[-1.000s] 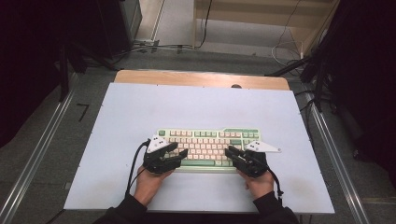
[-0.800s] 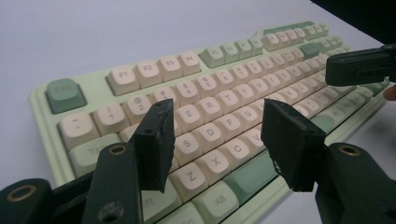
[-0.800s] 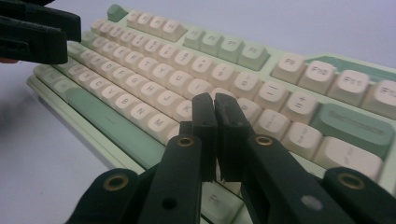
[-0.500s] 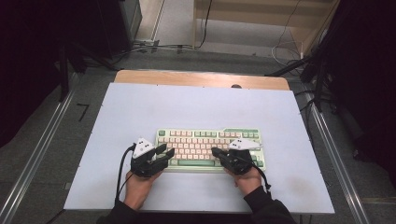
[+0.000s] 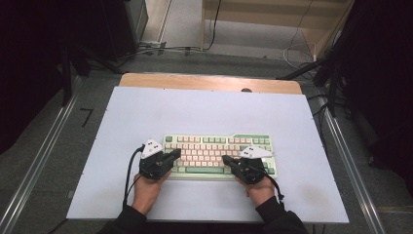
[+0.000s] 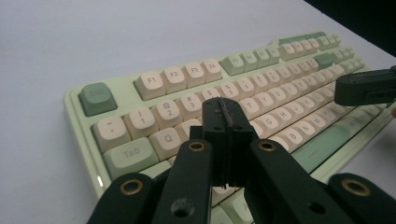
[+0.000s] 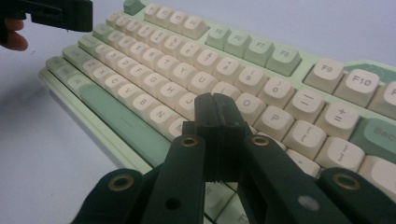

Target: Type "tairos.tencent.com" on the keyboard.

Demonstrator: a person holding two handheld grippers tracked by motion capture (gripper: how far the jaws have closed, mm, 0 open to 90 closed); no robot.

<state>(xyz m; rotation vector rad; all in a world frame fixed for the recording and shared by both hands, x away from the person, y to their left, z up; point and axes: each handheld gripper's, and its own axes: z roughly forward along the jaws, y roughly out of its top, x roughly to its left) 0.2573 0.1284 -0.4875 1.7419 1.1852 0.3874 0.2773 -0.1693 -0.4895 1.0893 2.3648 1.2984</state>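
Both grippers, left (image 5: 175,154) and right (image 5: 227,159), newly closed, empty, over keyboard (image 5: 219,146) ends.
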